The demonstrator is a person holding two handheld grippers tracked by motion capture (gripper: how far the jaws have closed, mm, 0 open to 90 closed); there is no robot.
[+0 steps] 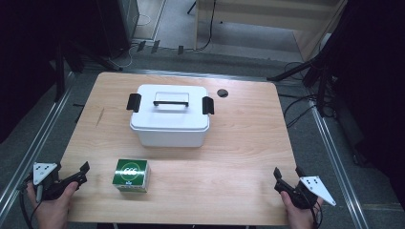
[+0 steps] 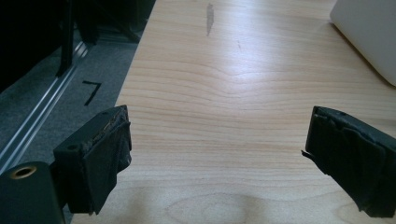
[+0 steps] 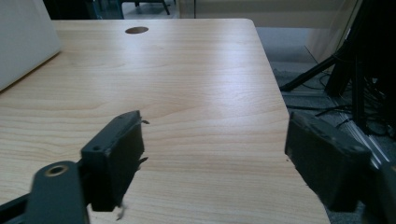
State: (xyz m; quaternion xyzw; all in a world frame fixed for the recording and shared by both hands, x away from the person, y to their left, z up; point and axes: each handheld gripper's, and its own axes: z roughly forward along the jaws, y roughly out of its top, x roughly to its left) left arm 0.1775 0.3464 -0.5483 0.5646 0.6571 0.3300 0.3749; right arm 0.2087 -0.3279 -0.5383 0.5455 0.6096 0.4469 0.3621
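Our left claw (image 1: pixel 85 172) sits at the near left corner of the tabletop (image 1: pixel 248 143), its black jaws spread wide with nothing between them; in the left gripper view the left claw (image 2: pixel 217 154) shows worn, rubbery black pads with frayed edges over bare wood. Our right claw (image 1: pixel 288 173) rests at the near right corner, jaws likewise parted and empty, and the right gripper view shows the right claw (image 3: pixel 212 158) with matte black blocks held above the table's rounded edge. Each hand grips its tool low, forearms coming in from the near side, a grey three-cornered plate riding on top.

Just beside the left claw stands a small green carton (image 1: pixel 131 175), cube-shaped, glossy, with a white round emblem on its top; we cannot read its writing. Farther back, at the middle, sits a white plastic storage box (image 1: pixel 169 125), rectangular with rounded corners, a lid with a recessed handle and black side clips. The tabletop is pale wood-grain laminate, with a dark round hole (image 1: pixel 222 93) near the far edge.
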